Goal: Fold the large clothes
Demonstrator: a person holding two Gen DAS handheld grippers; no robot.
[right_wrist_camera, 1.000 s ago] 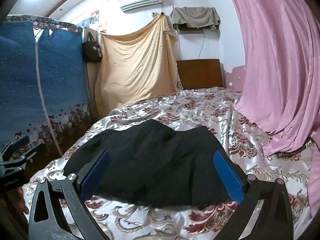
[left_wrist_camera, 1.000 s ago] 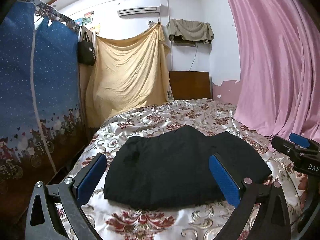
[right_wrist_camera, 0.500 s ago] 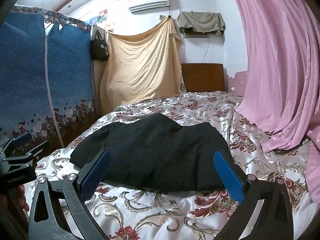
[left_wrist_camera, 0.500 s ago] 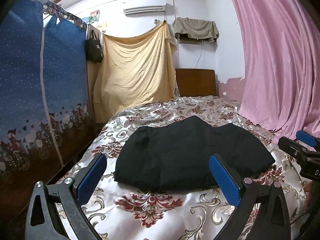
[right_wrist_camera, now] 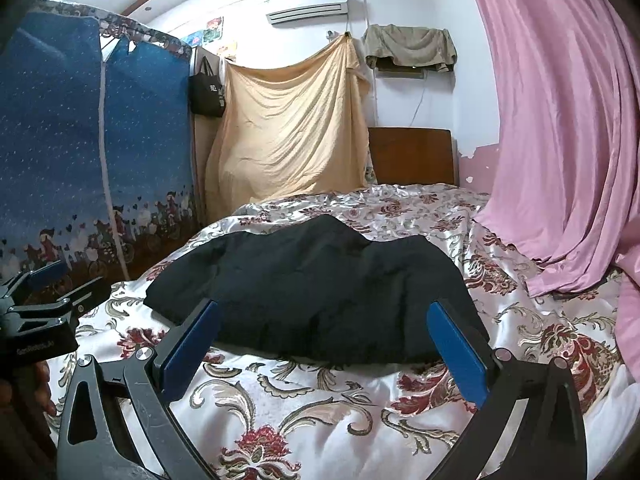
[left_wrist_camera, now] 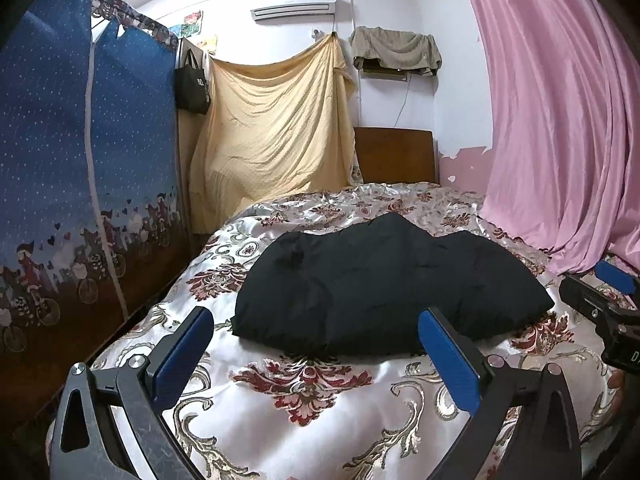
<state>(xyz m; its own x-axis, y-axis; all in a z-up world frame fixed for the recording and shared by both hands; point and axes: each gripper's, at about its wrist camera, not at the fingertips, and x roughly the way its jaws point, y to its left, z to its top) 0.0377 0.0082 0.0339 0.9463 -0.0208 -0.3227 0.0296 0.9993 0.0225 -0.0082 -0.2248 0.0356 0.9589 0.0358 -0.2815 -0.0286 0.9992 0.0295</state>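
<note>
A black garment lies folded in a thick rectangular bundle on the floral satin bedspread; it also shows in the right wrist view. My left gripper is open and empty, held back from the garment's near edge. My right gripper is open and empty, also short of the near edge. The right gripper shows at the right edge of the left wrist view, and the left gripper shows at the left edge of the right wrist view.
A blue fabric wardrobe stands along the bed's left side. A pink curtain hangs on the right and spills onto the bed. A yellow sheet and a wooden headboard stand at the far end.
Both grippers have pulled back toward me and away from the garment, so more bedspread shows in front of it. The garment has not moved. Both stay open.
</note>
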